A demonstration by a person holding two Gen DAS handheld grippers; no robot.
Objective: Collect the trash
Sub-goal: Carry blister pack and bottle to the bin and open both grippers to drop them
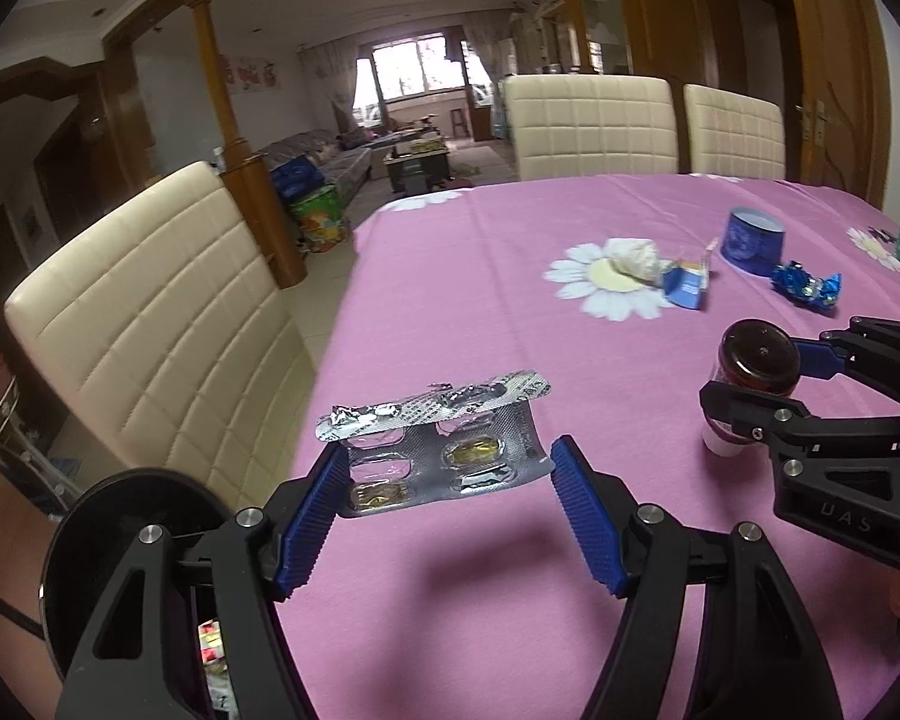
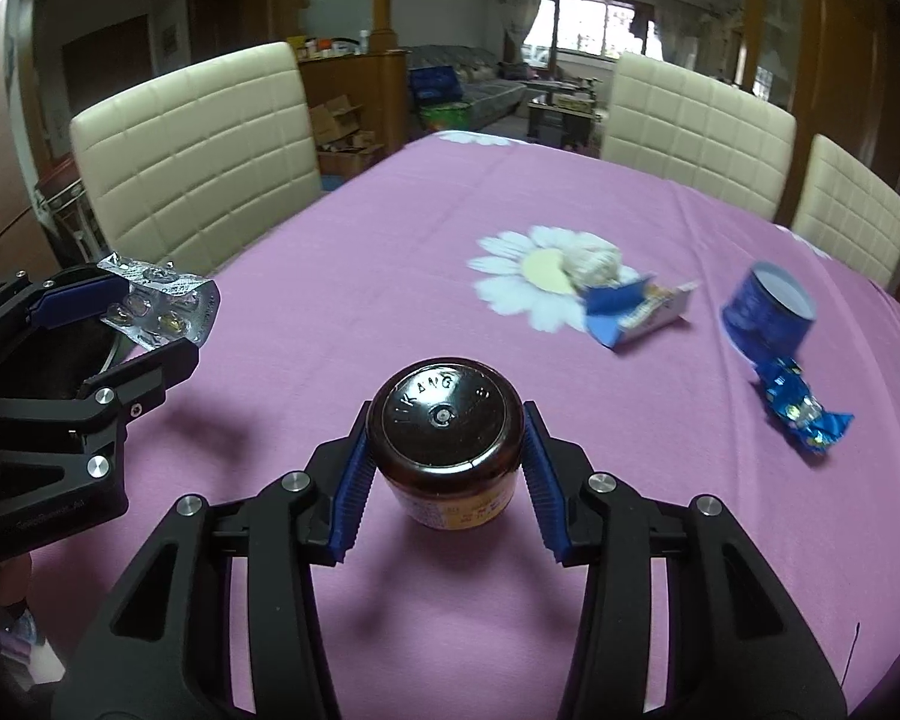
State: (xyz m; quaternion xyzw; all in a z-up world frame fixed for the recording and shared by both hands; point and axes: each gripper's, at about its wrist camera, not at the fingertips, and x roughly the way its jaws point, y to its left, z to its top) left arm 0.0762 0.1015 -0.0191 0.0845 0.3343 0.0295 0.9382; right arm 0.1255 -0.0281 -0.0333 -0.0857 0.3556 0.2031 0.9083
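Note:
My left gripper (image 1: pixel 447 468) is shut on a silver blister pack (image 1: pixel 444 444) with yellow capsules, held above the pink tablecloth (image 1: pixel 450 300) near its left edge; gripper and pack also show in the right wrist view (image 2: pixel 162 306). My right gripper (image 2: pixel 444 450) is shut on a brown bottle (image 2: pixel 447 444), held bottom-forward over the table; the bottle also shows in the left wrist view (image 1: pixel 756 366). Further back lie a crumpled white tissue (image 2: pixel 594 261), a torn blue-and-white carton (image 2: pixel 636 309), a blue round tub (image 2: pixel 765 315) and a blue foil wrapper (image 2: pixel 801 411).
Cream padded chairs stand on the left (image 1: pixel 150 324) and at the far side (image 1: pixel 588 126) of the table. A black round bin (image 1: pixel 126 540) sits by my left gripper at the table's left edge.

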